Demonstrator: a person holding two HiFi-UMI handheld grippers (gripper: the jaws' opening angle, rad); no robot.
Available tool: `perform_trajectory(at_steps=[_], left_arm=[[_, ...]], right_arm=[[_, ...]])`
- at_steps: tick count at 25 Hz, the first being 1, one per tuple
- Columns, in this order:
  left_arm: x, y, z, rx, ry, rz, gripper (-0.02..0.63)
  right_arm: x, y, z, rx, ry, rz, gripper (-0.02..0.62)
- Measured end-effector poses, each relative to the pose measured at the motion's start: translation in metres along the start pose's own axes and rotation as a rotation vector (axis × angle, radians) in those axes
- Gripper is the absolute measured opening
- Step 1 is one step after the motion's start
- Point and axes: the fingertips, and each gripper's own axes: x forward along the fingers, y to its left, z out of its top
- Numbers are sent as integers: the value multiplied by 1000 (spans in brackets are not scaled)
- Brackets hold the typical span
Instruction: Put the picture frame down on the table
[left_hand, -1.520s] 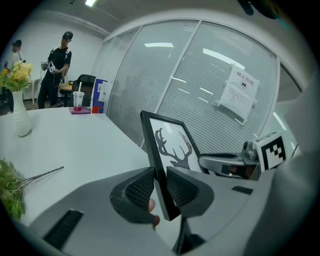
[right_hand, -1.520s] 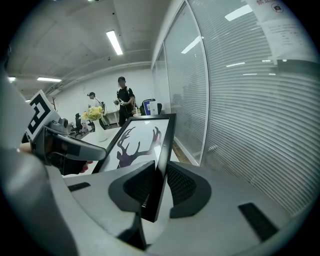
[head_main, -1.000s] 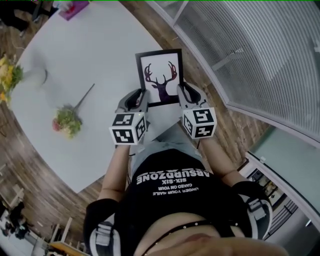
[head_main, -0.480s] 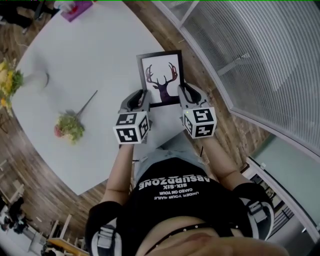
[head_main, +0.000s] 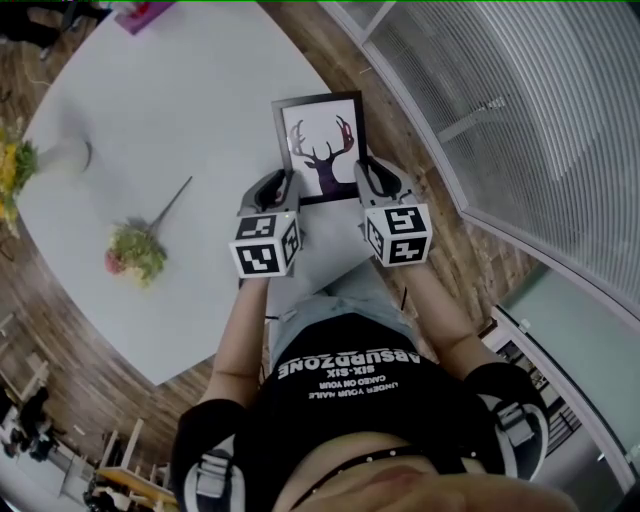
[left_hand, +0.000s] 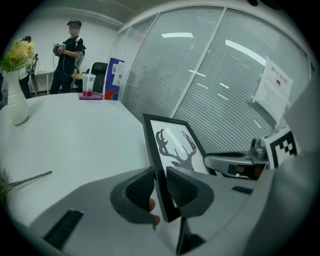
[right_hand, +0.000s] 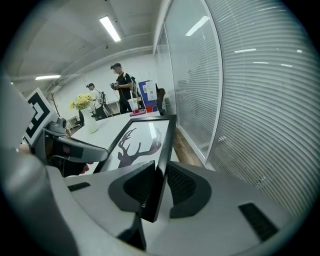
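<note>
The picture frame (head_main: 322, 148) is black-edged with a dark deer head on white, held flat over the near right part of the white table (head_main: 180, 100). My left gripper (head_main: 283, 188) is shut on the frame's left edge (left_hand: 156, 170), and my right gripper (head_main: 363, 180) is shut on its right edge (right_hand: 164, 155). In the left gripper view the deer print (left_hand: 176, 147) faces up and the right gripper (left_hand: 235, 162) shows beyond it. From the right gripper view the print (right_hand: 137, 142) lies between both grippers. Whether the frame touches the table cannot be told.
A loose flower bunch (head_main: 135, 248) lies on the table's left part, and a white vase of yellow flowers (head_main: 40, 158) stands at the far left. A pink item (head_main: 140, 15) sits at the far edge. A glass partition with blinds (head_main: 500, 130) runs along the right. People stand in the background (left_hand: 70, 55).
Both grippers have carried the frame a little farther forward over the table. The grip on its two side edges is the same.
</note>
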Motion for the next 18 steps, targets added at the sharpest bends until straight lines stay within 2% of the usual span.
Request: perform_trajectory(at_steps=[18], left_arm=[[34, 21, -18, -42, 68, 24, 89]], right_arm=[[40, -8, -21, 1, 75, -7, 88]])
